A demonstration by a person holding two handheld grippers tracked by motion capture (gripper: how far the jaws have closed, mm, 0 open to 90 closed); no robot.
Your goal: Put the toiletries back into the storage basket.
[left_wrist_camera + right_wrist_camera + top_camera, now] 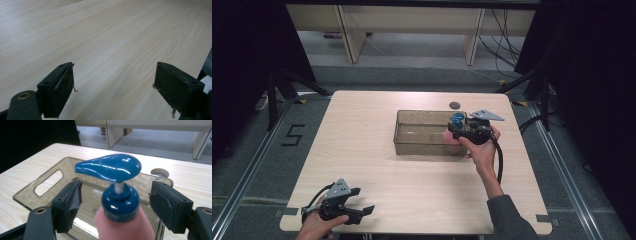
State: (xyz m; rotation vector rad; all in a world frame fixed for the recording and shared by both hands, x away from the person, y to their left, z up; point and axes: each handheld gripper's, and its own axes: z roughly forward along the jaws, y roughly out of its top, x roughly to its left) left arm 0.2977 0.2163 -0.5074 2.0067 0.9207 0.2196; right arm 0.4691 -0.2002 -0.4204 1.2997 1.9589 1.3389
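Observation:
A pink pump bottle with a glossy blue head (456, 120) (112, 167) stands upright at the right end of a clear brownish tray (412, 148) (30, 195) on the wooden table. My right gripper (458, 131) (117, 196) reaches in from the right, held by a hand. Its jaws flank the bottle's blue collar with a gap on each side, so it is open. My left gripper (364, 200) (113, 82) rests low over bare wood near the table's front left corner, jaws wide apart and nothing between them.
A round cable hole (455, 105) (160, 172) sits in the table just behind the tray. The tray has a handle slot (48, 182) in its end wall. Black stands flank the table, and pale desks stand beyond the far edge.

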